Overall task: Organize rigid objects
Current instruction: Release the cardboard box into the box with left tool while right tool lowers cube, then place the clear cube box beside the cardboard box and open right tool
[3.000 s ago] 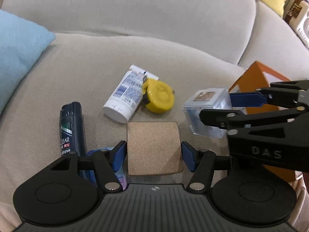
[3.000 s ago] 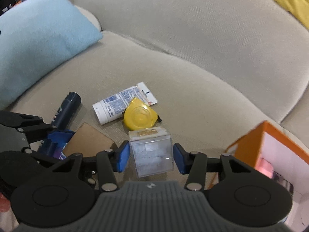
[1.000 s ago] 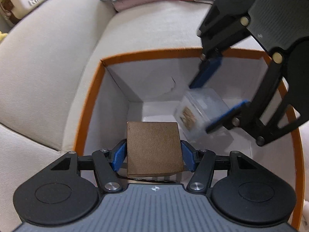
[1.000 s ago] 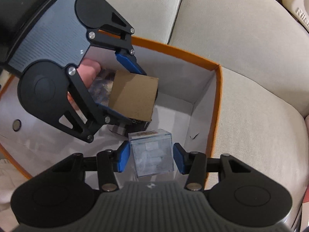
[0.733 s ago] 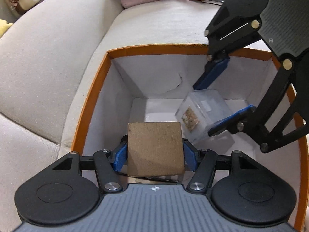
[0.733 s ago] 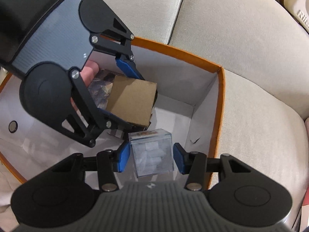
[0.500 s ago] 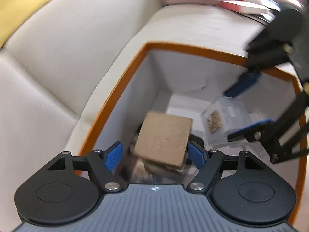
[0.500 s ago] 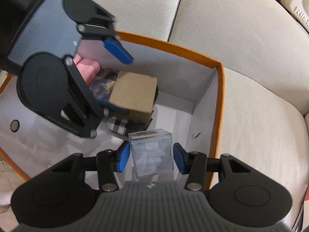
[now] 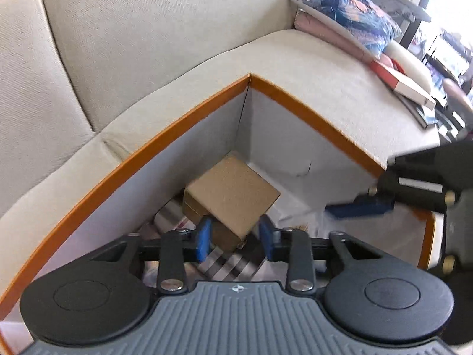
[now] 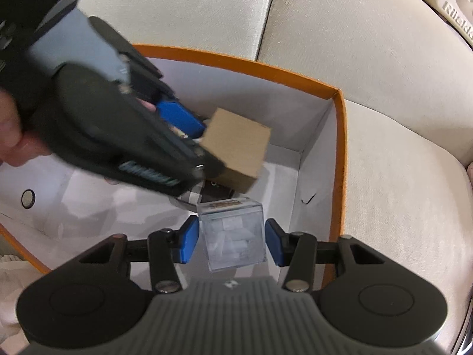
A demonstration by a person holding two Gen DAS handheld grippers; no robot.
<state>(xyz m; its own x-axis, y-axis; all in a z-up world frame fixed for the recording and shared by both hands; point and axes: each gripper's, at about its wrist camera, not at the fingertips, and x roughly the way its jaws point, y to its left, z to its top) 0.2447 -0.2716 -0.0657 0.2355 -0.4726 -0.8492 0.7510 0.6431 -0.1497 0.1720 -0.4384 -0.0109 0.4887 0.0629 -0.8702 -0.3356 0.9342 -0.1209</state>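
Orange-rimmed box [image 9: 165,145] sat on the beige sofa [image 9: 147,44], white inside. Brown cardboard cube [image 9: 233,193] lay tilted in the box's far corner, resting partly on a striped packet [image 9: 227,261] on the box floor. Left gripper [image 9: 235,238] hovered over the box just behind the cube, blue pads apart with a gap on each side, not gripping it; one cube corner sat in line between the pads. Right gripper [image 10: 230,241] was also above the box, near its right wall, jaws apart around a clear plastic case [image 10: 233,233]; small gaps showed at both pads, contact could not be confirmed. The case sat just in front of the cube, toward the box's right wall. Stacked cushions and books [image 9: 354,29] lay on the sofa beyond the box.
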